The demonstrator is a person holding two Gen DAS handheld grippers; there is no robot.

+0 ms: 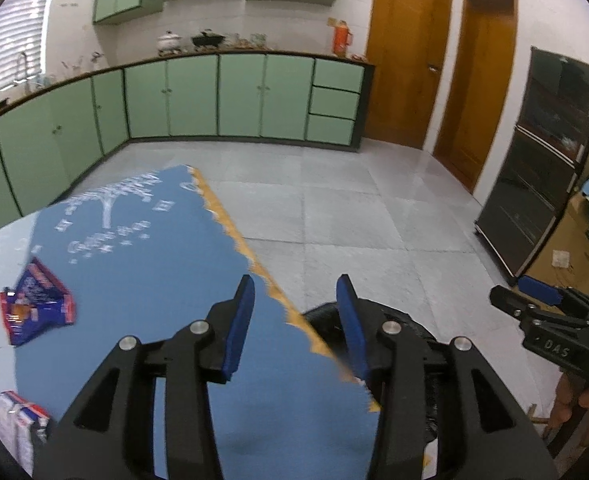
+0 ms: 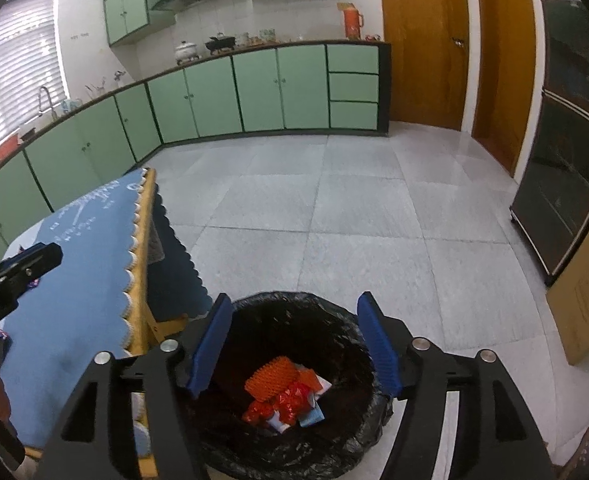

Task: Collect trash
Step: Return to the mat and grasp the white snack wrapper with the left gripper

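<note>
**Bin part-filled, wrappers left on the table**

Right gripper point(image 2: 290, 344) hangs wide open and empty over the black-lined bin point(image 2: 334, 320), orange and red trash point(image 2: 282, 392) inside. Left gripper point(image 1: 294, 320), also spread and empty, faces the blue tablecloth point(image 1: 134, 272); a wrapper point(image 1: 34, 304) at the frame's left and another packet point(image 1: 22, 420) lower left remain uncollected.

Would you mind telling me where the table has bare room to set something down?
The blue tablecloth is bare from its scalloped right edge to the blue snack wrapper. The near-left corner is crowded by that and a second wrapper.
</note>
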